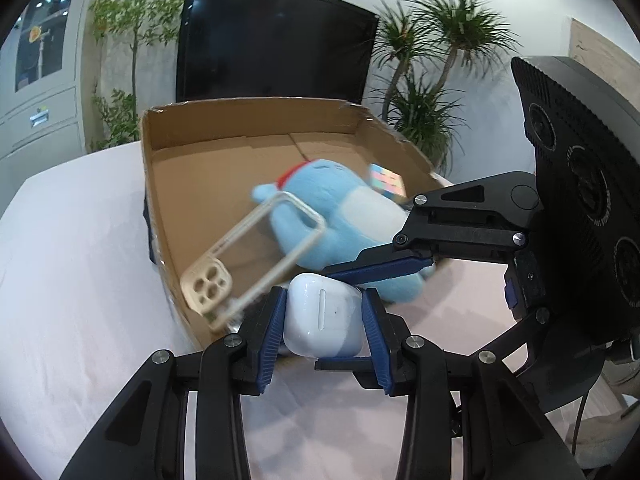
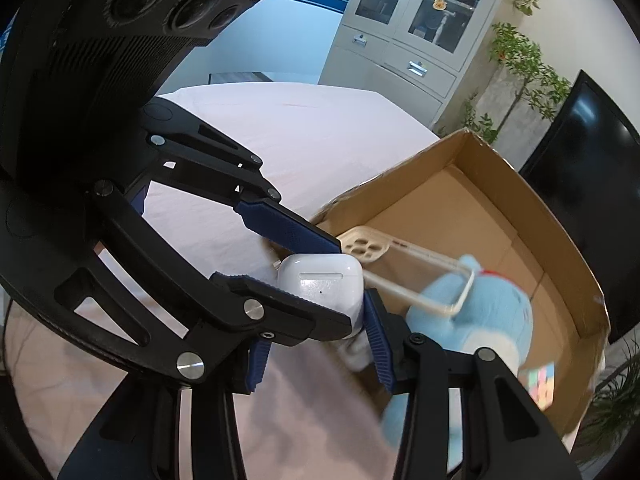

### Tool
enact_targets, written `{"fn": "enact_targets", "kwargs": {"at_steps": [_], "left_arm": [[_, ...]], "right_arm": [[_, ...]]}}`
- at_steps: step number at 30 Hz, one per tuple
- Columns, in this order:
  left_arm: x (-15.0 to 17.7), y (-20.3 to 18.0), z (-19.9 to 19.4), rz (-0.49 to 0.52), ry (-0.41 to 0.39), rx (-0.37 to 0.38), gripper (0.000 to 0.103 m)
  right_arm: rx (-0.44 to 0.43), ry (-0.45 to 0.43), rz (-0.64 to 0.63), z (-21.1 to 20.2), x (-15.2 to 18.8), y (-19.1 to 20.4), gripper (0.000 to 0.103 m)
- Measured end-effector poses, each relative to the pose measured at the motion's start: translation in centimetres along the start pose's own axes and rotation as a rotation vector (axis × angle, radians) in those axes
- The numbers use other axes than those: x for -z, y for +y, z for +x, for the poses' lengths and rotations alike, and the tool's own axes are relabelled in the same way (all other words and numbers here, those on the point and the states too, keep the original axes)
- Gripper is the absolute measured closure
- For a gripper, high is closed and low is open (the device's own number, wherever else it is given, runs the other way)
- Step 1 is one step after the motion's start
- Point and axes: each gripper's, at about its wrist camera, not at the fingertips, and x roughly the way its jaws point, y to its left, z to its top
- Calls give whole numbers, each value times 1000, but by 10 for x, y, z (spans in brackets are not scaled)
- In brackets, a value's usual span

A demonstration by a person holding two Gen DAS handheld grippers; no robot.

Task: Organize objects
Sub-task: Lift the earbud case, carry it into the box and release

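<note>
Earbud case, white glossy plastic, sits clamped between the blue ribbed pads of our left gripper, above the pink tablecloth at the near wall of the open cardboard box. Our right gripper stands partly closed; its contents we cannot tell. Inside the box we see a clear phone case with beige camera cutouts, a blue plush toy and a pastel puzzle cube.
</note>
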Motion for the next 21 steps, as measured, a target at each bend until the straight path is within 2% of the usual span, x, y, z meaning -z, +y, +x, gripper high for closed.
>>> {"fn": "enact_targets", "kwargs": {"at_steps": [6, 10, 13, 15, 16, 18, 19, 20, 21], "left_arm": [[-23, 32, 32, -34, 45, -35, 66], [-30, 45, 52, -62, 78, -43, 66], [-29, 52, 64, -118, 83, -38, 66], [-25, 56, 71, -165, 92, -82, 61], [-23, 57, 72, -177, 97, -103, 54], [-21, 55, 73, -187, 84, -134, 54], [-21, 53, 74, -187, 77, -140, 52], [-21, 49, 73, -187, 72, -159, 46], [-21, 43, 72, -187, 60, -188, 42]], "right_arm": [[-38, 20, -33, 34, -16, -30, 62], [-77, 13, 3, 52, -15, -48, 62], [-94, 14, 2, 60, -13, -53, 62], [-83, 21, 23, 65, -11, -55, 61], [-65, 28, 31, 67, -10, -55, 58], [-41, 36, 52, 65, -5, -55, 53], [-36, 24, 66, 60, -2, -55, 47], [-23, 13, 75, 52, 1, -56, 37], [-11, 7, 82, 47, 2, -56, 33]]}}
